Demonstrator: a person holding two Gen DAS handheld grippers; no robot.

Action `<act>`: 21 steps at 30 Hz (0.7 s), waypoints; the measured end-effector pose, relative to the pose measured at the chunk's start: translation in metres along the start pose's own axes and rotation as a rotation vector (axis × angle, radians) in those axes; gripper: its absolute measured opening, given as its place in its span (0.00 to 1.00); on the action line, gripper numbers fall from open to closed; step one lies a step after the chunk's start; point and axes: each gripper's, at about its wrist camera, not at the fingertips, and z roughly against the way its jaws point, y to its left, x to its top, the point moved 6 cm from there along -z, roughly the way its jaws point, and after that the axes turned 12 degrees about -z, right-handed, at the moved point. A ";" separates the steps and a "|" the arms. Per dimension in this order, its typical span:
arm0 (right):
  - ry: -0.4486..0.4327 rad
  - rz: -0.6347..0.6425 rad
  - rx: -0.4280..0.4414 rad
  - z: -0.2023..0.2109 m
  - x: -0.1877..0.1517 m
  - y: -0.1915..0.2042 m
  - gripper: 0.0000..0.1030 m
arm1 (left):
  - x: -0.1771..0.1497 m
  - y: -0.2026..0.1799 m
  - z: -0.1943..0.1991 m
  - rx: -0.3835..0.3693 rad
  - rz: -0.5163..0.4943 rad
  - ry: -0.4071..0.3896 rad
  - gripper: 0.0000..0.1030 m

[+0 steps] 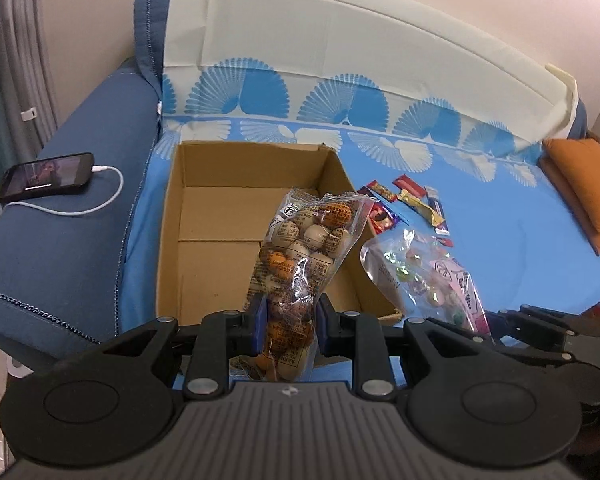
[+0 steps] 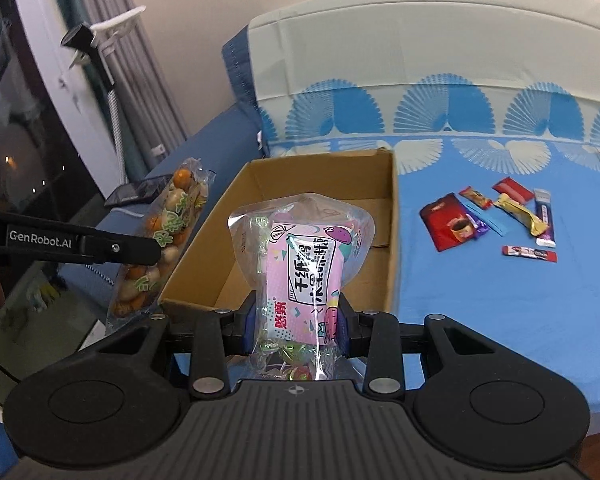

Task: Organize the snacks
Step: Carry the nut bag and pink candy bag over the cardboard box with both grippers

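My left gripper (image 1: 288,326) is shut on a clear bag of round orange and cream snacks (image 1: 304,248), held upright above the near edge of an open cardboard box (image 1: 220,216). My right gripper (image 2: 296,326) is shut on a clear candy bag with a pink label (image 2: 300,260), held upright over the box's near rim (image 2: 196,305). The box looks empty inside. The candy bag also shows in the left wrist view (image 1: 420,276), and the round-snack bag in the right wrist view (image 2: 160,240). Several small snack packets (image 2: 496,216) lie on the blue cover right of the box.
The box sits on a sofa with a blue and white fan-patterned cover (image 1: 500,240). A phone on a white cable (image 1: 46,178) lies on the left armrest. An orange cushion (image 1: 584,188) is at the far right. Curtains and a dark window (image 2: 28,128) stand left.
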 end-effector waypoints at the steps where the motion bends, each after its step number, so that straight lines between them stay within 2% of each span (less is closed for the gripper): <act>1: 0.002 0.008 -0.005 -0.001 -0.001 0.004 0.38 | 0.001 0.002 0.001 0.002 0.003 -0.009 0.27; 8: 0.019 0.026 -0.039 -0.007 -0.002 0.008 0.38 | 0.006 0.009 0.005 0.002 0.024 -0.055 0.27; 21: 0.010 0.021 -0.045 -0.011 0.003 0.007 0.39 | 0.007 0.009 0.001 0.013 0.029 -0.052 0.27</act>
